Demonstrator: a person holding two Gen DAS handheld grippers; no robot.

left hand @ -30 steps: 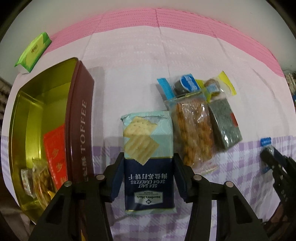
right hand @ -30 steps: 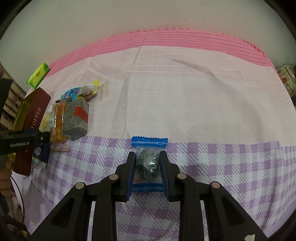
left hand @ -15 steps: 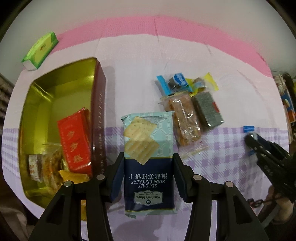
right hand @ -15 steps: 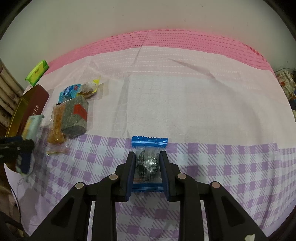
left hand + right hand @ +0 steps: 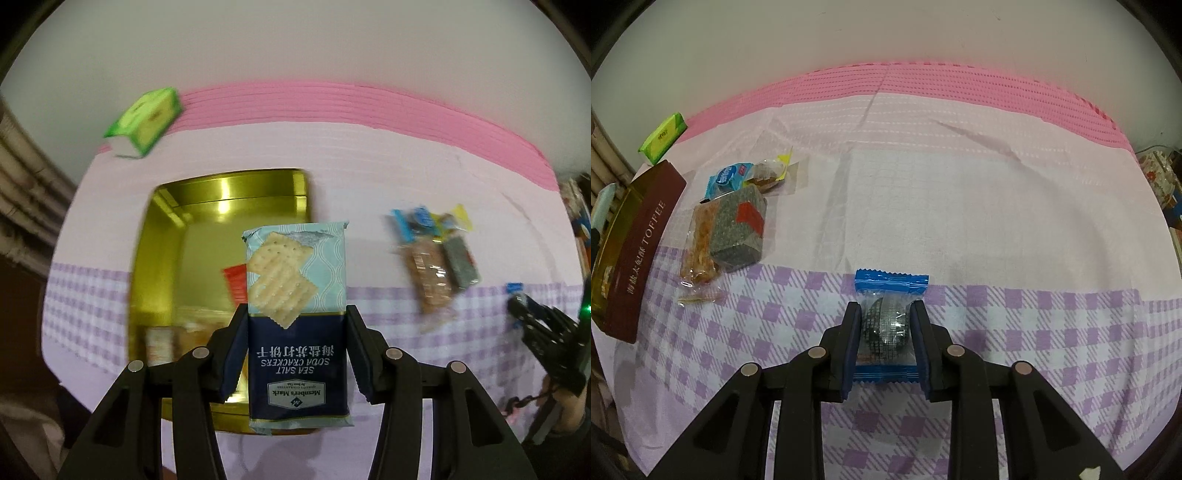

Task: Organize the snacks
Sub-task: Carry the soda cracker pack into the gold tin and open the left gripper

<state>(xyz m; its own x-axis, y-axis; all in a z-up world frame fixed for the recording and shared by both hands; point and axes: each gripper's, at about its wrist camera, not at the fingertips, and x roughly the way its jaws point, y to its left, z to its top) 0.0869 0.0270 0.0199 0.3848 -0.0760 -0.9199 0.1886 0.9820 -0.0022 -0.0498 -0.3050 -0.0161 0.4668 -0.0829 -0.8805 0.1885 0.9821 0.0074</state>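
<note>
The left gripper (image 5: 297,354) had its fingers (image 5: 234,354) clamped on either side of a sea-salt soda cracker packet (image 5: 297,314), which stood lengthwise between them with its printing upside down to the camera. Behind the packet, in the left wrist view, lay the open gold-lined toffee tin (image 5: 221,229). A red packet (image 5: 236,284) and some blurred wrapped snacks (image 5: 177,339) sat inside it toward its near end. A green box (image 5: 144,122) lay at about eleven o'clock of the tin, near the pink band of the cloth-covered surface (image 5: 332,166).

At three o'clock of the tin, well apart from it, a small heap of snacks waited on the surface — a brown fried-snack bag (image 5: 430,275), a dark grey bar with a red label (image 5: 460,264), and blue and yellow wrapped sweets (image 5: 428,221) just beyond them.

The right gripper (image 5: 886,332) held its fingers (image 5: 851,339) pressed on a clear wrapper with blue crimped ends (image 5: 892,280), a dark round sweet showing inside, low over the purple checked part of the cloth. From this view the maroon side of the tin (image 5: 642,243) stood at nine o'clock, with the heap — grey bar (image 5: 738,229), fried-snack bag (image 5: 698,251), blue sweet (image 5: 729,179) — between tin and gripper.
</note>
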